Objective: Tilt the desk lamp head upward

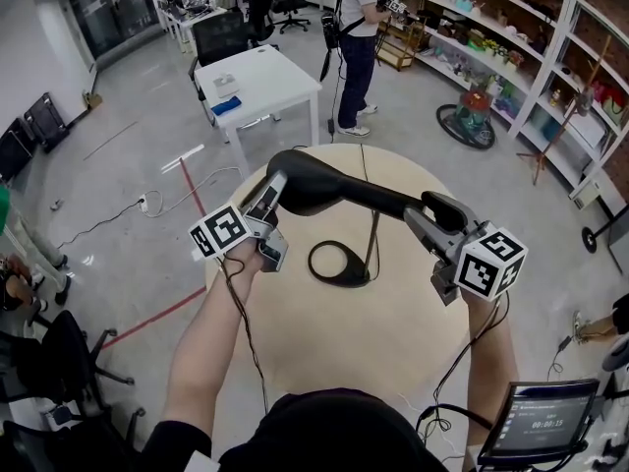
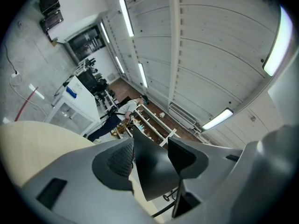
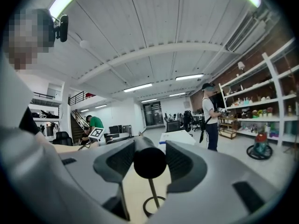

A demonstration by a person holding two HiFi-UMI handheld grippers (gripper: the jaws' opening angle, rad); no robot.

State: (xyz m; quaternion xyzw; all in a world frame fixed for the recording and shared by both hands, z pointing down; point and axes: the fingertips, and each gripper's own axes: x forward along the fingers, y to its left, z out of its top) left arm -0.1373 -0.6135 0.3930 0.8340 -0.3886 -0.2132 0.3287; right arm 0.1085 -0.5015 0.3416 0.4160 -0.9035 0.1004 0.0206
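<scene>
The left claw (image 2: pixel 150 158) pinches the thin edge of the black lamp head (image 1: pixel 310 180), which sits wedged between its two pads. The right claw (image 3: pixel 149 161) grips the far end of the lamp arm (image 1: pixel 383 202), the round black bar pressed between its pads on both sides. In the head view the lamp stands on the round, pale table (image 1: pixel 393 352). Its ring-shaped base (image 1: pixel 339 264) lies flat near the middle of the table, and a slim stem (image 1: pixel 373 239) rises from the ring to the arm. The arm runs roughly level across the view, with the head at its left end and the right claw at the other. Both claws are held above the table. Beyond it a person (image 1: pixel 356 37) stands beside a white desk (image 1: pixel 260 77), near open shelves (image 1: pixel 511 57) along the wall.
</scene>
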